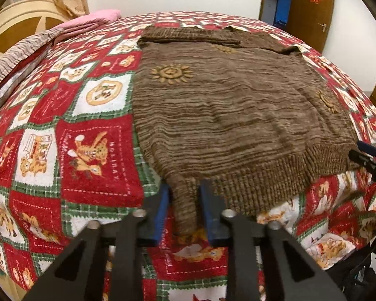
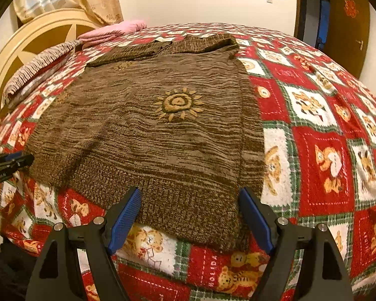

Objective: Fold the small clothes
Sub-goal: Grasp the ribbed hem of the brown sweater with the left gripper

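While the brown knitted sweater [image 1: 220, 105] lies flat across the middle of the left wrist view, spread on the red patchwork bedspread [image 1: 87, 150], the left gripper [image 1: 184, 210] at bottom centre has a bunched corner of the ribbed hem between its blue pads, which look closed in on it, probably to lift that corner for a fold.

From the right wrist view, the sweater fills the centre and the right gripper [image 2: 189, 215] at the bottom stands spread wide, straddling the other hem corner without pinching it, likely lining up a matching grasp.
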The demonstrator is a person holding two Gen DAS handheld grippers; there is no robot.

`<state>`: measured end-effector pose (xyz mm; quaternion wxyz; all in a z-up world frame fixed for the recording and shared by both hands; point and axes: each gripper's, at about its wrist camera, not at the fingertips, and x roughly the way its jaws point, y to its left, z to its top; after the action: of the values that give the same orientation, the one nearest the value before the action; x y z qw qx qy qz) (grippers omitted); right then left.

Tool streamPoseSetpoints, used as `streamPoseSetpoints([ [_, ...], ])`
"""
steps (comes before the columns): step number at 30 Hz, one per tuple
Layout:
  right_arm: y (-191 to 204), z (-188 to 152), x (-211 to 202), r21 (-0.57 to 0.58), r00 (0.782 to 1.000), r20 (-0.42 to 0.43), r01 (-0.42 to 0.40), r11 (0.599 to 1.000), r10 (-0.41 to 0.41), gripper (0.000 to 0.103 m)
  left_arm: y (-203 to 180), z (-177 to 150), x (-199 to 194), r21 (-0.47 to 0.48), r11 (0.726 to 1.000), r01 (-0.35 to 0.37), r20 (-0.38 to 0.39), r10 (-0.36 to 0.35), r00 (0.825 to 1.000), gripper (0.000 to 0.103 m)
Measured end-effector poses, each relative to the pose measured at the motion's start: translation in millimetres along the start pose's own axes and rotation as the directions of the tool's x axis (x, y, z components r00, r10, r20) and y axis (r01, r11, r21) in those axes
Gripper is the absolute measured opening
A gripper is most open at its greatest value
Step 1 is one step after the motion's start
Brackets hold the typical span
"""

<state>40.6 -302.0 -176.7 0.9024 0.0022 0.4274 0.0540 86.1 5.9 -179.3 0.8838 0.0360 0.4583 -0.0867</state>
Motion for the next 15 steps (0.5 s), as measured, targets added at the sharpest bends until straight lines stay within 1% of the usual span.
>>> streamPoseSetpoints([
  [4, -11, -1, -6, 0.047, 1.0, 0.01, -0.01, 0.999, 0.009, 0.081, 0, 0, 0, 0.002, 1.0, 0.001, 0.005, -0.001, 1.0, 0.018],
  [7, -18, -1, -11, 0.078, 1.0, 0.023, 0.01, 0.997, -0.012, 0.081, 2, 0, 0, -0.002, 1.0, 0.007, 0.005, -0.007, 1.0, 0.018],
  [9, -26, -1, -14, 0.106, 1.0, 0.026, 0.009, 0.994, -0.012, 0.081, 2, 0, 0, -0.005, 1.0, 0.008, 0.006, -0.008, 1.0, 0.018],
  [11, -35, -3, -15, 0.145, 1.0, 0.021, -0.001, 0.989, -0.002, 0.081, 3, 0, 0, -0.017, 1.0, 0.004, 0.006, -0.003, 1.0, 0.023],
  [13, -41, -5, -16, 0.174, 1.0, 0.022, -0.014, 0.985, 0.01, 0.081, 4, -1, -1, -0.024, 1.0, 0.004, 0.006, -0.004, 1.0, 0.026],
  [14, -42, -6, -17, 0.182, 1.0, 0.023, -0.02, 0.983, 0.016, 0.081, 5, -1, -1, -0.031, 1.0, -0.004, 0.006, 0.004, 1.0, 0.034],
  [15, -43, -7, -17, 0.185, 1.0, 0.024, -0.024, 0.983, 0.02, 0.081, 5, -1, -1, -0.035, 0.999, -0.006, 0.007, 0.006, 1.0, 0.039],
])
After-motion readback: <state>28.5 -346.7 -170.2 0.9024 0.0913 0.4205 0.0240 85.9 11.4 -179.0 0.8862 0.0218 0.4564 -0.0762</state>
